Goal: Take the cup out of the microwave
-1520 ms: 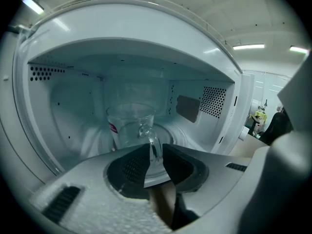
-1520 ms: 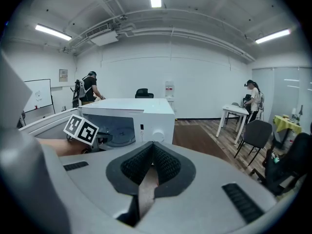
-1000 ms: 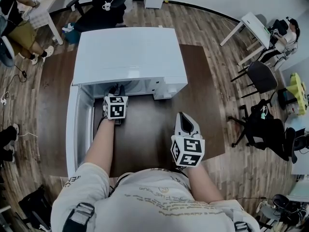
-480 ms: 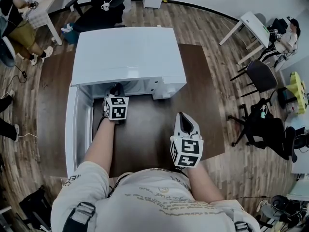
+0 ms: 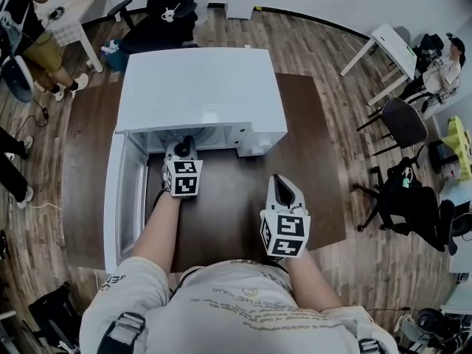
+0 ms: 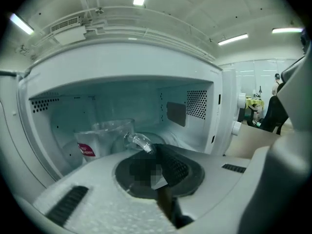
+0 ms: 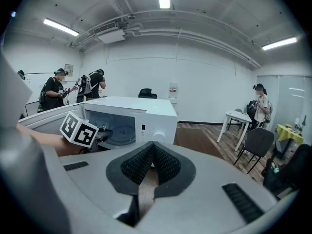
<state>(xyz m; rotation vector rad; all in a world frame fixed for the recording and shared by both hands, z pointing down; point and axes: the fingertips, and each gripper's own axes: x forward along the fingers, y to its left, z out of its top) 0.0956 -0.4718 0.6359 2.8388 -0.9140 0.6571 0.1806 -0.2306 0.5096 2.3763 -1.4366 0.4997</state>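
Note:
The white microwave (image 5: 199, 87) stands on a dark brown table (image 5: 313, 161), its door (image 5: 118, 198) swung open to the left. My left gripper (image 5: 184, 146) is at the mouth of the cavity. In the left gripper view a clear glass cup (image 6: 105, 138) with a red label sits just inside, and its handle (image 6: 139, 141) runs in between the pads of the left gripper (image 6: 155, 155), which is shut on it. My right gripper (image 5: 282, 188) hovers over the table to the right of the microwave, shut and empty (image 7: 153, 155). The cup is hidden in the head view.
The microwave's control knobs (image 6: 240, 101) are at the right of the cavity. Around the table stand a black office chair (image 5: 158, 13), a dark chair (image 5: 402, 120) and a white side table (image 5: 387, 43). People stand at the far left (image 5: 29, 28).
My left gripper has drawn back a little from the cavity toward me. The right gripper has stayed about where it was.

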